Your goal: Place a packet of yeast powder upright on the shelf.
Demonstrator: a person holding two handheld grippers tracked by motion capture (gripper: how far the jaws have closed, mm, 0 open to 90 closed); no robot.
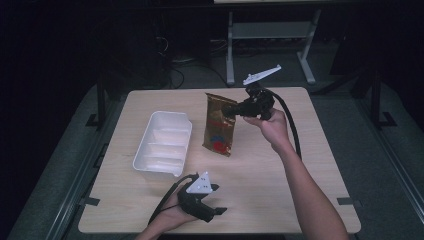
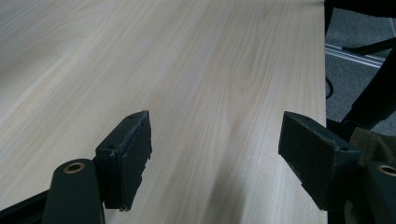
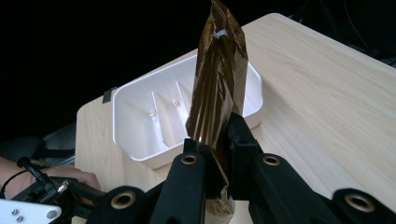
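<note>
A shiny brown snack bag (image 1: 220, 124) with a red and blue print hangs above the table, pinched at its right edge by my right gripper (image 1: 231, 110). In the right gripper view the two black jaws press on the bag (image 3: 217, 88), which stands up between them; right gripper (image 3: 217, 154) is shut on it. A white tray (image 1: 164, 142) with dividers lies left of the bag, and it also shows behind the bag (image 3: 140, 116) in the right gripper view. My left gripper (image 1: 214, 199) rests low near the table's front edge. Its jaws stand wide apart over bare wood, left gripper (image 2: 215, 154).
The light wooden table (image 1: 280, 170) has bare room at the right and front. Its right edge (image 2: 324, 93) drops to a grey floor. Metal table legs (image 1: 230, 45) stand in the dark behind. A hand (image 3: 79, 177) with the other gripper shows at lower left.
</note>
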